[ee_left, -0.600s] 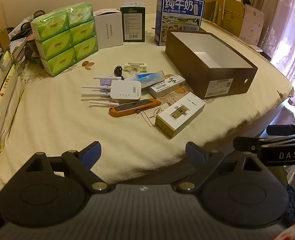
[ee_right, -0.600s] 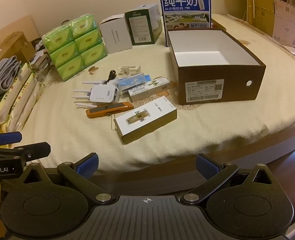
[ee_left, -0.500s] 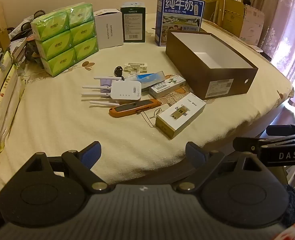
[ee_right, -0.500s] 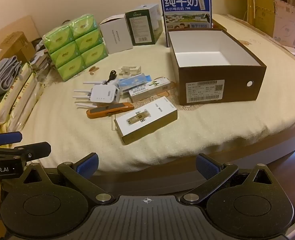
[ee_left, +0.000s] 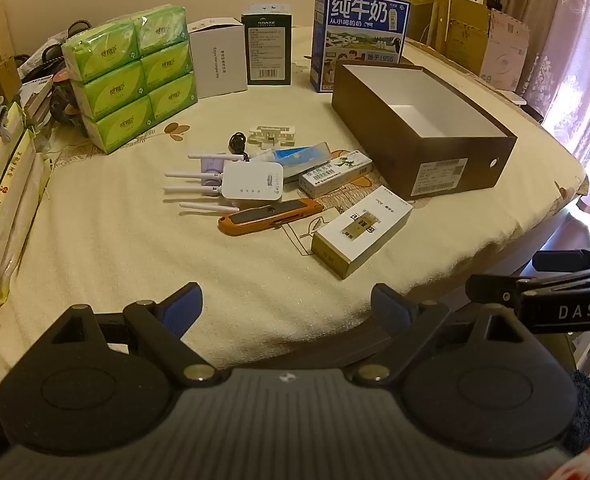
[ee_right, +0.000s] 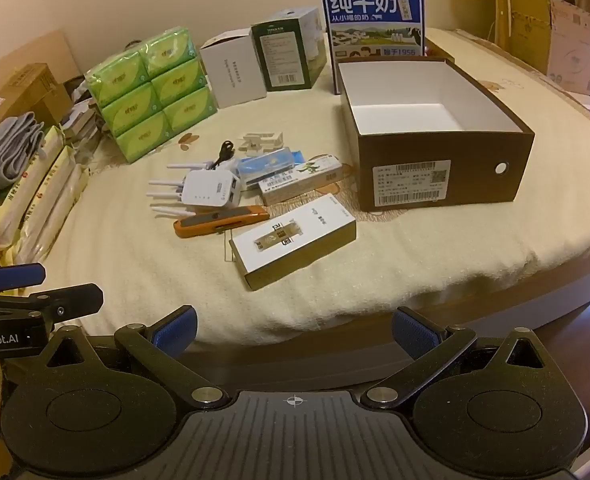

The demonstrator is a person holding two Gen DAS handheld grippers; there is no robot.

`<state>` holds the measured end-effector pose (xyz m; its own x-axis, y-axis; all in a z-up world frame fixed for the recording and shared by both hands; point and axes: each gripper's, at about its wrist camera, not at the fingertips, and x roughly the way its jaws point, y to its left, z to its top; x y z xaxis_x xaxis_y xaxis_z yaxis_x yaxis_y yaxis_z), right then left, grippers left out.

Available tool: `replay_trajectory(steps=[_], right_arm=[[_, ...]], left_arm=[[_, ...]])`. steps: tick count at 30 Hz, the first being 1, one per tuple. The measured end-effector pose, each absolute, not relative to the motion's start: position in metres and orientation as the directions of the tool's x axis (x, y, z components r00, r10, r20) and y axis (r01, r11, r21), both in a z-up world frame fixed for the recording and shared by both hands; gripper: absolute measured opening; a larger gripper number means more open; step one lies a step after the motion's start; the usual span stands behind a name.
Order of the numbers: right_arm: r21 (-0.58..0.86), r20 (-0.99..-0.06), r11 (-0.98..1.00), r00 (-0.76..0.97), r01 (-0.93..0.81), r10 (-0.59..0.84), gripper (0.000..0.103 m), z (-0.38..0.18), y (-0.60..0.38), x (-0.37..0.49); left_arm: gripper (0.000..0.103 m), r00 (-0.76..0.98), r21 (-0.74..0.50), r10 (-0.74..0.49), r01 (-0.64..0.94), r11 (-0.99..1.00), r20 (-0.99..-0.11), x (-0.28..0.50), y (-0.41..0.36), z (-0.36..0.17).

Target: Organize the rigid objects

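Observation:
An open brown box [ee_left: 447,160] [ee_right: 447,172] with a white inside stands on the cream cloth at the right. Left of it lie a white-and-gold carton [ee_left: 361,230] [ee_right: 293,240], an orange utility knife [ee_left: 269,216] [ee_right: 221,221], a white router with antennas [ee_left: 251,186] [ee_right: 209,190], a green-and-white slim box [ee_left: 335,172] [ee_right: 301,178], a blue packet [ee_left: 303,156] [ee_right: 269,164], a white plastic clip [ee_left: 273,135] [ee_right: 261,140] and a black cable [ee_left: 238,143] [ee_right: 224,151]. My left gripper [ee_left: 287,308] and right gripper [ee_right: 293,330] are open and empty at the near table edge.
Green tissue packs [ee_left: 131,76] [ee_right: 153,90], a white box [ee_left: 219,60], a dark green box [ee_left: 269,50] and a blue milk carton [ee_left: 359,26] [ee_right: 373,20] stand at the back. Long packets [ee_left: 7,184] line the left edge. Cardboard boxes [ee_left: 479,36] stand at the back right.

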<state>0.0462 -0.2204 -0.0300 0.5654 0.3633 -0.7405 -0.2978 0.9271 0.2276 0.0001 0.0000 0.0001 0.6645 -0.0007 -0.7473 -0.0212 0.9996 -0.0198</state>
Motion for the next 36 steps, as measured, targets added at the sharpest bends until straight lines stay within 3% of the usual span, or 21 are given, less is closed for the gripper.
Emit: replay_trajectory(steps=[36], right_arm=[[0.229,-0.735,0.926,0.572,-0.299,0.366,0.101,-0.0261,-0.2203,0.0461]], left_arm=[[0.089,0.669,-0.015,-0.003,-0.013,1.000,-0.743,0.0049,-0.0013,0.0043]])
